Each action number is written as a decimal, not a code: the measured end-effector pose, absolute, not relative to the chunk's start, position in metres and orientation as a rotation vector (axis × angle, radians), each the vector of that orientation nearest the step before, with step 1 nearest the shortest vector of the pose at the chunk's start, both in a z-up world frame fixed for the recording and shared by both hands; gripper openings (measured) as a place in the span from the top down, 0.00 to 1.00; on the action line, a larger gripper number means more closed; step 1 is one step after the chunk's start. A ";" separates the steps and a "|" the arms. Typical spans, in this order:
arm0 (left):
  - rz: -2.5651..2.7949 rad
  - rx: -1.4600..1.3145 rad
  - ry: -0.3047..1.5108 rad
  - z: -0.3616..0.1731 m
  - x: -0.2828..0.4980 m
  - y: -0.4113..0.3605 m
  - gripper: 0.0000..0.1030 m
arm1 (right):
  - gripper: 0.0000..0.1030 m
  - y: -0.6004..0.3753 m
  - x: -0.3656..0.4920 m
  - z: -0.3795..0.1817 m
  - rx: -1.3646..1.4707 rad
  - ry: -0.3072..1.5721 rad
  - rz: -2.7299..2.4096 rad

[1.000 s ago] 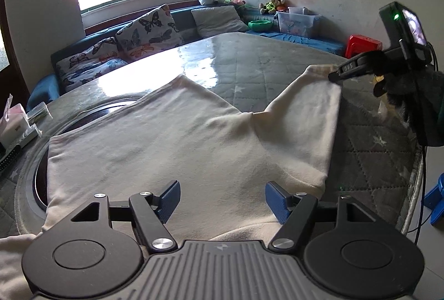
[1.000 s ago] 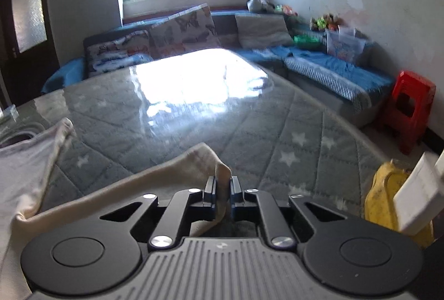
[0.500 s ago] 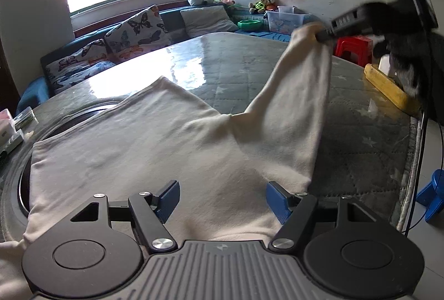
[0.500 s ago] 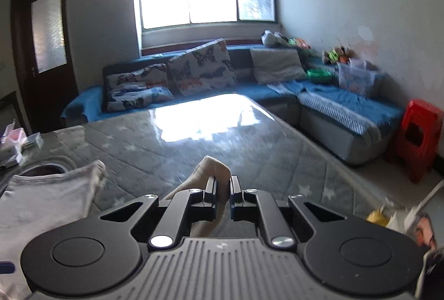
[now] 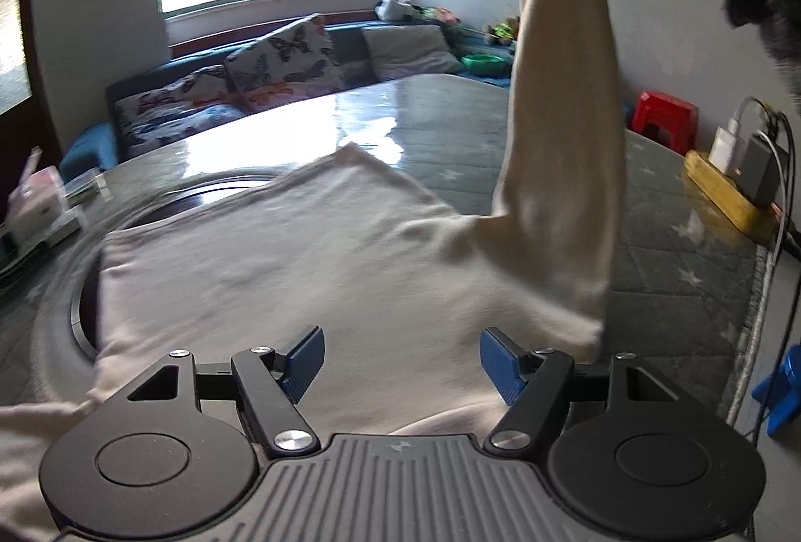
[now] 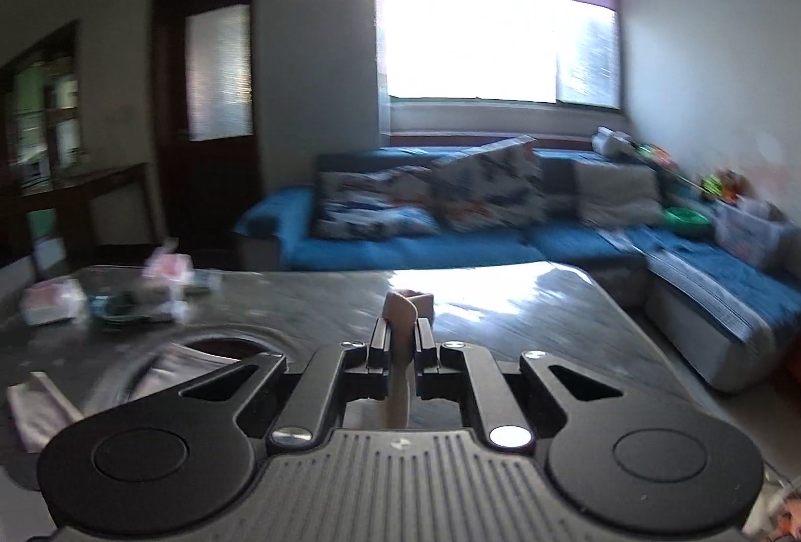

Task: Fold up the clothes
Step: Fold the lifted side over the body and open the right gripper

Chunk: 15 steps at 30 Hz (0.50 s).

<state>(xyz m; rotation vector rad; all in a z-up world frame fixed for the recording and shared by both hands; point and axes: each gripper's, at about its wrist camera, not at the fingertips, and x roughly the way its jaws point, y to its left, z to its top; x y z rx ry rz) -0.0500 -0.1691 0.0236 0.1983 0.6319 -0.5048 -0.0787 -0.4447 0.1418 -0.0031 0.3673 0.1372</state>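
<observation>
Overhead, right tongs [image 6: 400,334] clench the shirt's sleeve [image 5: 560,116]; left tongs [image 5: 400,361] gape above its body.

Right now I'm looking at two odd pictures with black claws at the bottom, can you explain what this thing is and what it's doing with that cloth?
Those claws are two hand-held grippers; a person carries one in each hand, and each has a wide-angle camera looking out along its fingers. One picture comes from the left gripper, whose blue-tipped jaws stand open above a cream garment spread on a quilted grey table. It holds nothing. The other picture comes from the right gripper, whose jaws are shut on the end of the garment's sleeve. In the left picture you can see that gripper at upper right, holding the sleeve up off the table. Behind are a blue sofa, a window and a red stool.
</observation>
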 end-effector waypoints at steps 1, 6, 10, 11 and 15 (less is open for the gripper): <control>-0.489 0.187 0.630 0.025 -0.050 -0.161 0.30 | 0.93 -0.435 -0.078 0.145 -0.015 0.363 0.166; -0.409 0.134 0.619 0.030 -0.054 -0.124 0.29 | 0.93 -0.379 -0.076 0.148 -0.073 0.368 0.305; -0.351 0.092 0.614 0.032 -0.061 -0.098 0.29 | 0.93 -0.340 -0.070 0.135 -0.109 0.405 0.401; -0.338 0.083 0.613 0.032 -0.062 -0.092 0.28 | 0.93 -0.331 -0.068 0.130 -0.119 0.416 0.421; -0.295 0.057 0.620 0.029 -0.070 -0.073 0.28 | 0.92 -0.298 -0.066 0.107 -0.162 0.493 0.501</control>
